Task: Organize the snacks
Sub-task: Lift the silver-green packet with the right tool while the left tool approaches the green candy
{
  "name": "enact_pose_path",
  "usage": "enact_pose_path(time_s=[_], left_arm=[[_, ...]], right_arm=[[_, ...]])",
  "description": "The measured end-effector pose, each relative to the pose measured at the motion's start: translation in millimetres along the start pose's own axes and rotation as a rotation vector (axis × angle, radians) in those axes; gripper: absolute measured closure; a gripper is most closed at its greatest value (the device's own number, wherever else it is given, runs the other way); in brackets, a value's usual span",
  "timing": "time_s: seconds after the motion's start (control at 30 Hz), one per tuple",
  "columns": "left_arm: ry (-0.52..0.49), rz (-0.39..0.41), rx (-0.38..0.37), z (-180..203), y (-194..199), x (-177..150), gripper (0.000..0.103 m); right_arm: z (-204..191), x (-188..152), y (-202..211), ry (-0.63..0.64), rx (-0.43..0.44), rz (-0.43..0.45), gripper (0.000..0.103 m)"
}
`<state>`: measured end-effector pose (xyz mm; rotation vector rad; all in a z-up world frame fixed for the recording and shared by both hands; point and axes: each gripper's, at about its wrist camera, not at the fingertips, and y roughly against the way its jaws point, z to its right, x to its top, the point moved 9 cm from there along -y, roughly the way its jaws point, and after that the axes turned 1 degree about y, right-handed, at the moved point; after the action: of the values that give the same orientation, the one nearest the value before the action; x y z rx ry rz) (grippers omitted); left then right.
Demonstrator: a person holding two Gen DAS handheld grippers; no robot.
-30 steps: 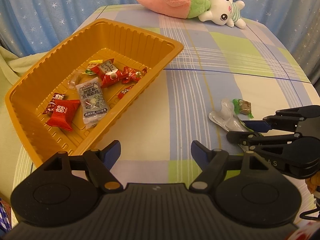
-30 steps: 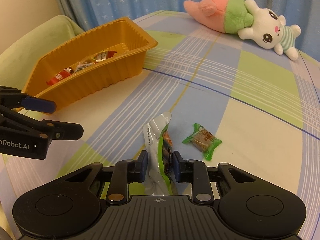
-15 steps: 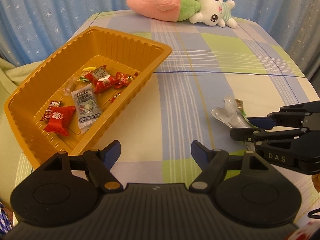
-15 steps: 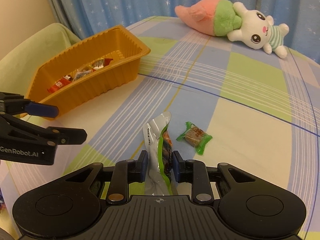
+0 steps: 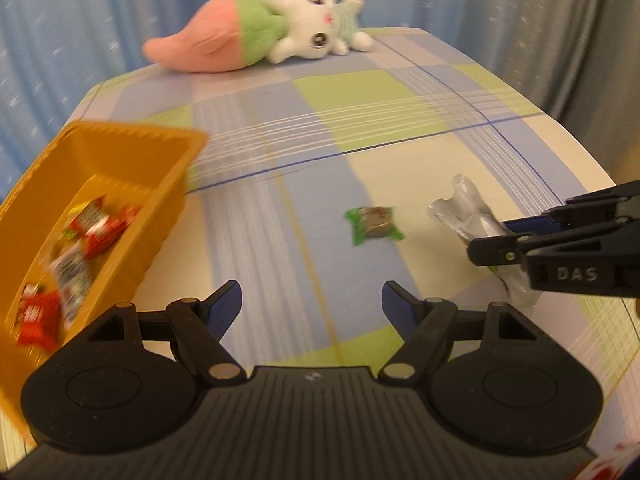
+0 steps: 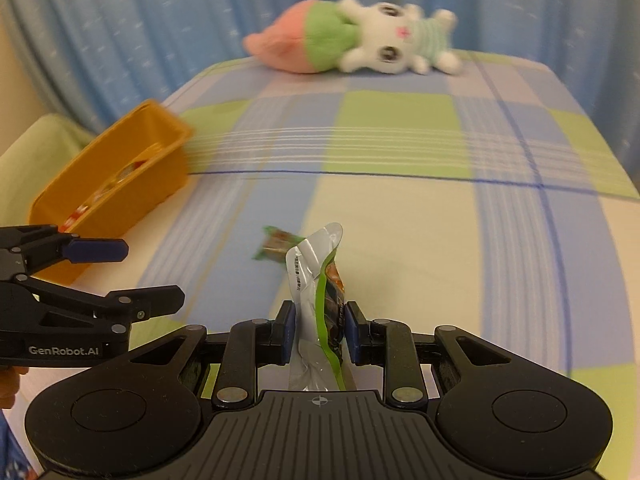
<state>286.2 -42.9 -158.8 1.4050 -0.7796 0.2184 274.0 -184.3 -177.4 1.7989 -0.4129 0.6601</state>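
Note:
My right gripper [image 6: 319, 322] is shut on a silver and green snack packet [image 6: 316, 280] and holds it upright above the table. It shows at the right of the left wrist view [image 5: 496, 240], with the packet [image 5: 464, 208] in its jaws. My left gripper [image 5: 312, 304] is open and empty, low over the table. A small green-wrapped snack [image 5: 374, 223] lies on the cloth ahead of it, also seen in the right wrist view [image 6: 274, 244]. The orange tray [image 5: 120, 148] at the left holds several wrapped snacks [image 5: 92, 226].
A pink, green and white plush toy [image 5: 256, 44] lies at the far edge of the checked tablecloth [image 5: 360, 112]. Blue curtains hang behind. A pale green cushion [image 6: 36, 140] sits left of the tray [image 6: 120, 184].
Both grippers swung to the right; the tray slid toward the left edge of both views. The right gripper lifted the silver packet off the cloth. The green snack now lies left of the packet.

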Motion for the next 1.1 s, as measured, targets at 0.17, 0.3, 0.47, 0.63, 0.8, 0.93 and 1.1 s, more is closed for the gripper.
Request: enact_pose_path(time_s=[0.17, 0.3, 0.47, 0.63, 0.8, 0.93, 1.1], left_arm=[[-0.062, -0.001, -0.013, 14.0, -22.6, 10.6, 0.028], [-0.097, -0.004, -0.006, 17.1, -40.4, 19.0, 0.028], [-0.13, -0.001, -0.002, 20.4, -57.4, 28.1, 0.029], [-0.137, -0.013, -0.013, 22.8, -70.8, 34.1, 0.036], [-0.124, -0.009, -0.024, 22.9, -77.3, 41.7, 0.039], [-0.125, -0.006, -0.037, 24.2, -81.7, 47.9, 0.049], [-0.141, -0.01, -0.075, 31.3, -83.9, 53.2, 0.072]], right_arm=[[24.9, -4.0, 14.3, -0.076, -0.038, 0.018, 0.076], [39.5, -7.6, 22.9, -0.113, -0.061, 0.025, 0.076], [51.4, -10.7, 26.1, -0.146, -0.078, 0.026, 0.076], [59.6, -10.3, 25.9, -0.165, -0.087, 0.025, 0.076], [64.6, -8.1, 24.0, -0.172, -0.091, 0.023, 0.076], [67.2, -6.4, 22.7, -0.178, -0.094, 0.022, 0.076], [68.4, -6.8, 23.1, -0.18, -0.097, 0.022, 0.076]])
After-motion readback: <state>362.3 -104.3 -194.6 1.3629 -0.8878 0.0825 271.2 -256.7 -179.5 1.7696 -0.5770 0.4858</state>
